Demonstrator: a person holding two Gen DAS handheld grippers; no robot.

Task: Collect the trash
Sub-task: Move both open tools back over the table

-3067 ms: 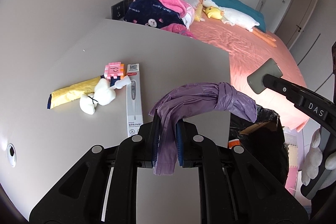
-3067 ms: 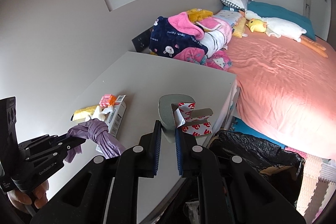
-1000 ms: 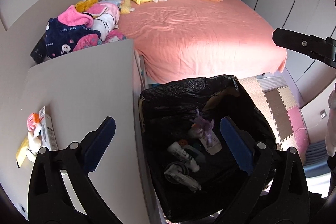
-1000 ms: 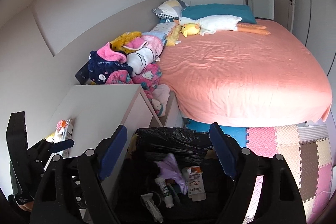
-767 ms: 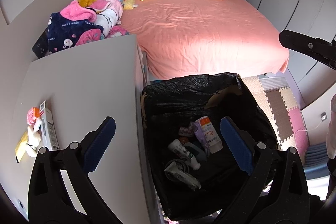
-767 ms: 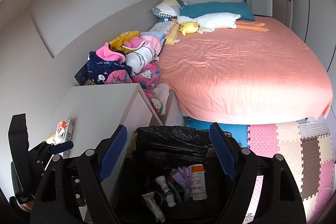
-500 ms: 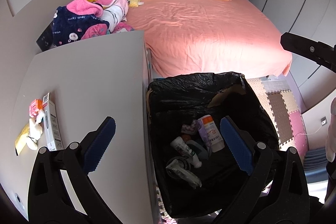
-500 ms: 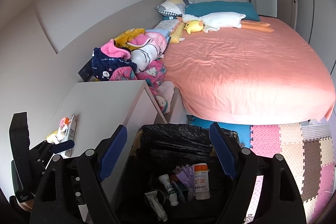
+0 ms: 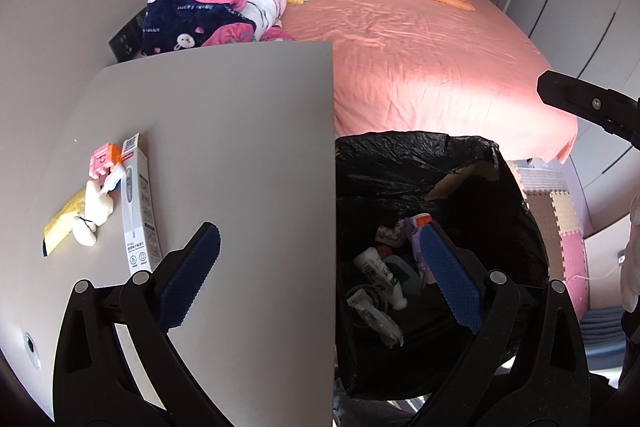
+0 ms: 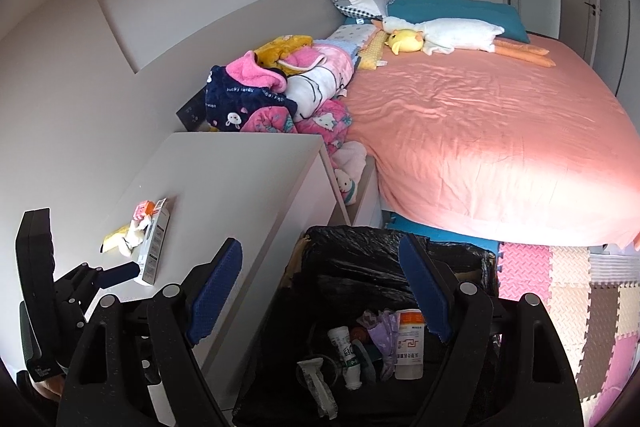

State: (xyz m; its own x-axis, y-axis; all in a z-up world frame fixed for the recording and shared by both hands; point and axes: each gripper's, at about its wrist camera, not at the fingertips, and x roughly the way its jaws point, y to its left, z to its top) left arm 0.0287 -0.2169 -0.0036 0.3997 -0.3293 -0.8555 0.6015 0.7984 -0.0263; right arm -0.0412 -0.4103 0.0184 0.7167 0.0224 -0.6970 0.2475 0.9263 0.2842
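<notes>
A: Both sets of fingers are spread wide with nothing in them. The left gripper [image 9: 316, 267] straddles the edge of the grey table [image 9: 224, 131] and the black-lined trash bin [image 9: 400, 163]; the right gripper [image 10: 320, 291] hangs over the bin.

B: And the trash left?

A: A long white cardboard box [image 9: 138, 207], a crumpled white tissue wad [image 9: 94, 213], a yellow wrapper [image 9: 64, 223] and a small pink carton [image 9: 102, 161], clustered on the table's left.

B: Risks?

A: They lie touching. I'd guess pinching the box could drag the tissue or knock the wrapper off the table.

We note a long white box [image 9: 138, 207], pink carton [image 9: 103, 159], white wad [image 9: 94, 213] and yellow wrapper [image 9: 62, 223] clustered on the surface [image 9: 240, 131]; black-lined bin [image 9: 400, 163] holds bottles and purple bag [image 10: 382, 333].
</notes>
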